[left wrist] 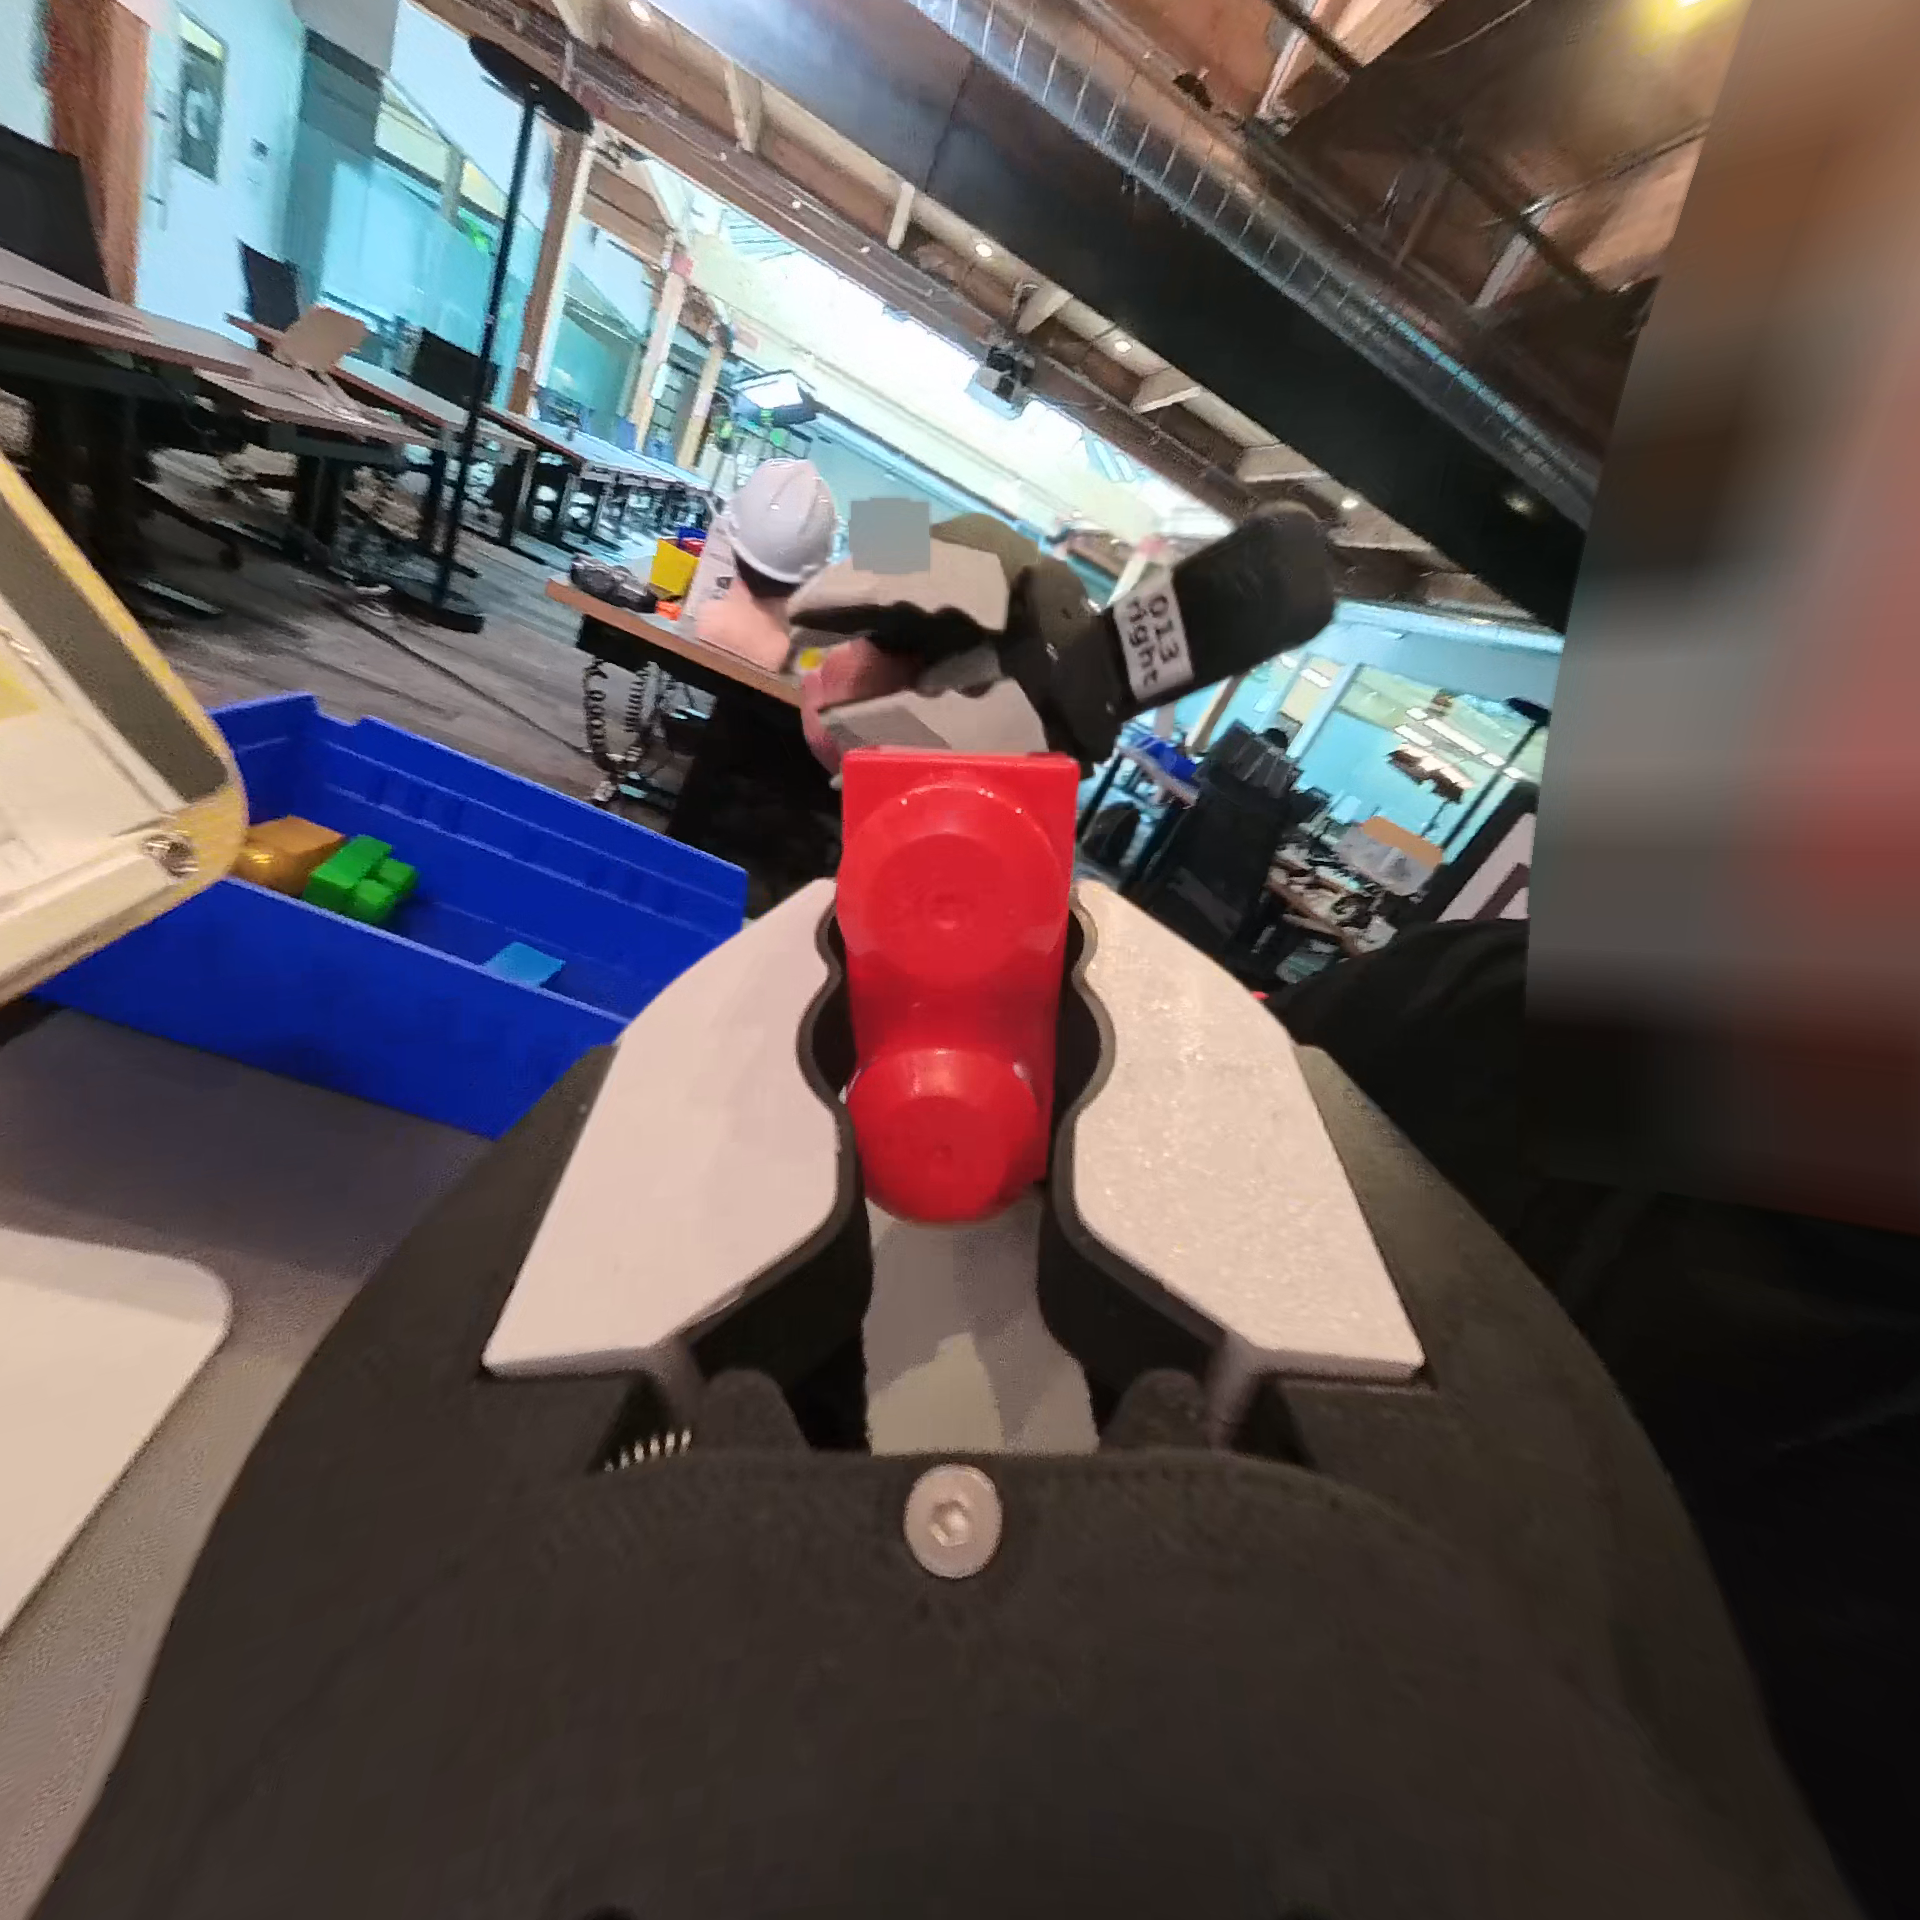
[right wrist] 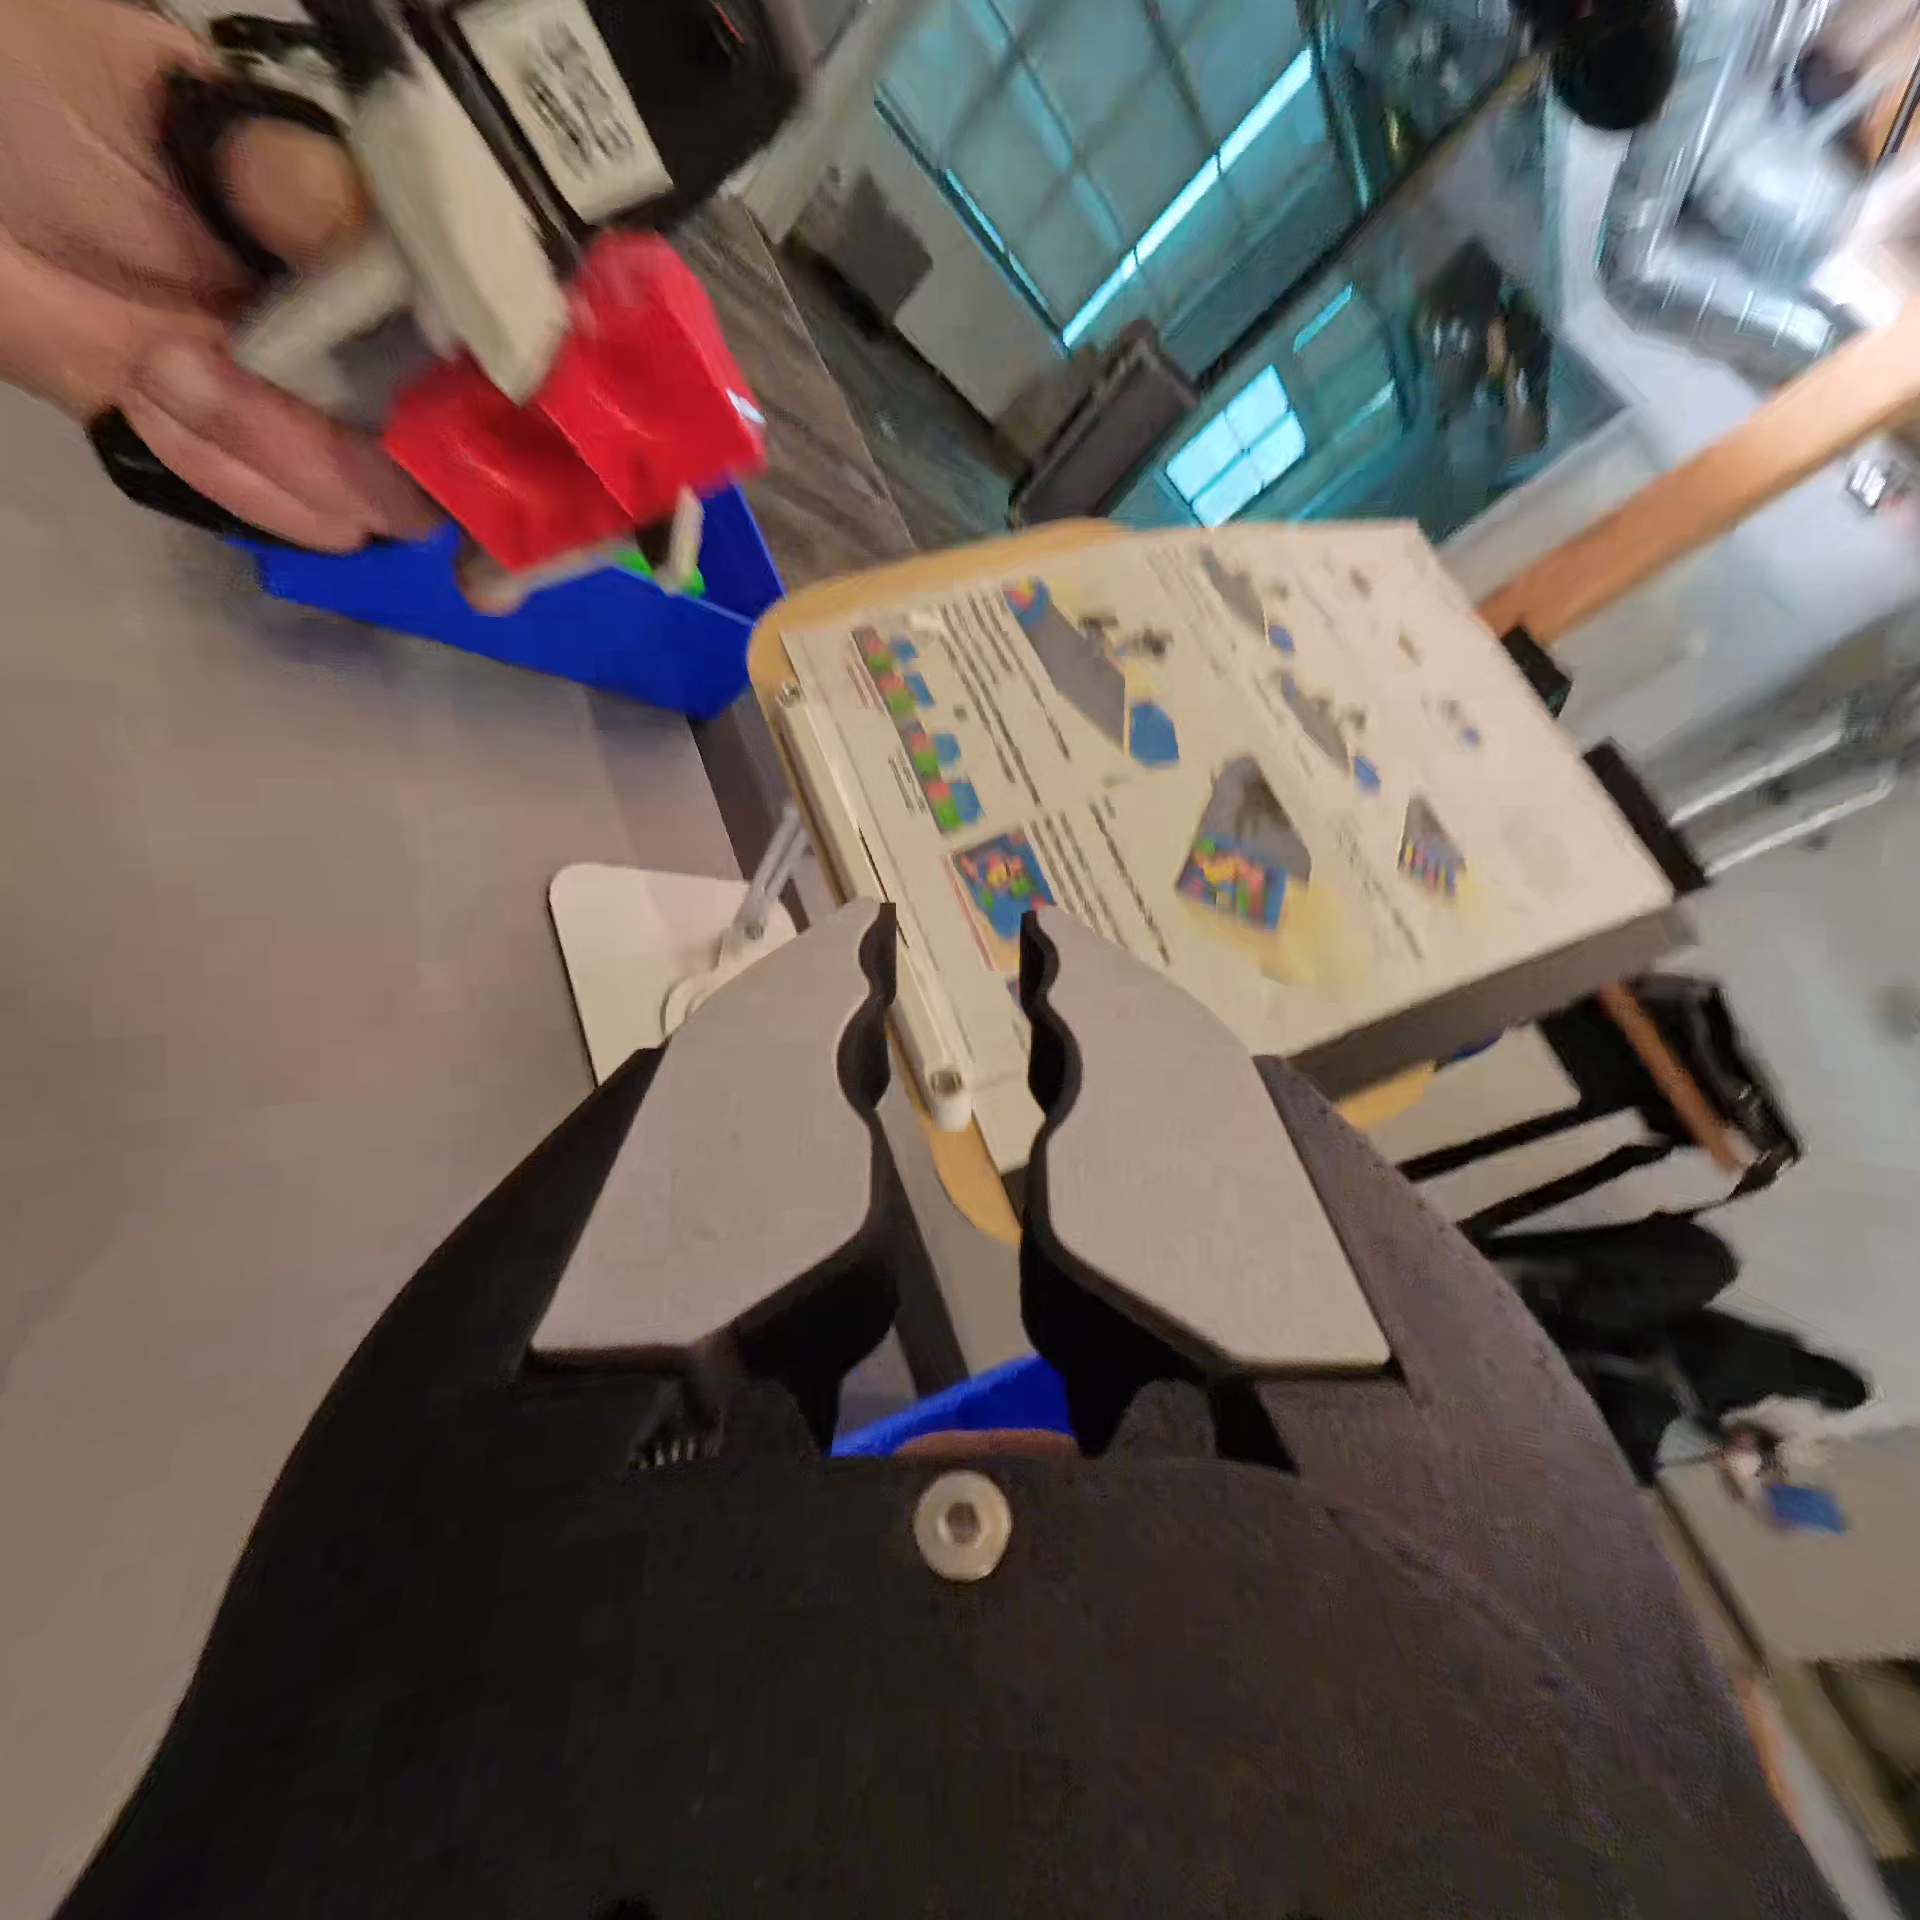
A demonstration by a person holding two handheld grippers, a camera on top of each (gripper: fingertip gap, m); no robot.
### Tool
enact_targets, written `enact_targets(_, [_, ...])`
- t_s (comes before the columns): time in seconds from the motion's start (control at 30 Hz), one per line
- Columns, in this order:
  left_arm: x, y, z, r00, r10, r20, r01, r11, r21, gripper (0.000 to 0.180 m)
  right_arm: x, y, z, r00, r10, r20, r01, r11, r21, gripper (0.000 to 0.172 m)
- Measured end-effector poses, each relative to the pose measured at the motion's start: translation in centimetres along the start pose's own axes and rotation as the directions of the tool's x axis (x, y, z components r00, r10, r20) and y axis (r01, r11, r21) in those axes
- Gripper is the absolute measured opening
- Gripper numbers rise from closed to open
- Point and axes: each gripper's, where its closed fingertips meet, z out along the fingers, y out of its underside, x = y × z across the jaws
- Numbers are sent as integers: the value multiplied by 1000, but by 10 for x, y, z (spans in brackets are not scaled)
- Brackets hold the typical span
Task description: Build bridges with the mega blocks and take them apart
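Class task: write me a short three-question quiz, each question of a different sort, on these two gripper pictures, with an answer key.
1. True or false: the left gripper grips a red block.
2. What does the right gripper hold? A) a green block B) nothing C) a sheet
3. What colour is the bin with blocks in it?

Key: 1 true. 2 B, its jaws stand apart with nothing between them. 3 blue.

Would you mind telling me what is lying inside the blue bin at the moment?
The blue bin holds a green block, a brownish-gold block beside it and a light blue piece. The document stand covers the bin's left end.
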Motion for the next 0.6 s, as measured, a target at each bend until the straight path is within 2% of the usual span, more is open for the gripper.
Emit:
enact_targets(0.1, [3,8,12,995,-62,-72,62,998,-1,37,-23,-28,7,994,-104,-12,105,992,69,24])
enact_targets(0.23, [4,28,32,985,-124,-118,118,991,-61,36,-41,-41,17,980,-195,-37,197,975,104,22])
enact_targets(0.33, [5,36,41,976,-159,-148,149,986,-77,36,-52,-39,24,967,-254,-28,255,963,85,18])
enact_targets(0.47, [11,45,50,963,-190,-189,173,979,-103,36,-57,-41,25,966,-258,-14,258,959,114,16])
enact_targets(0.6, [11,48,53,952,-221,-214,203,974,-103,37,-65,-37,25,960,-276,46,270,957,108,5])
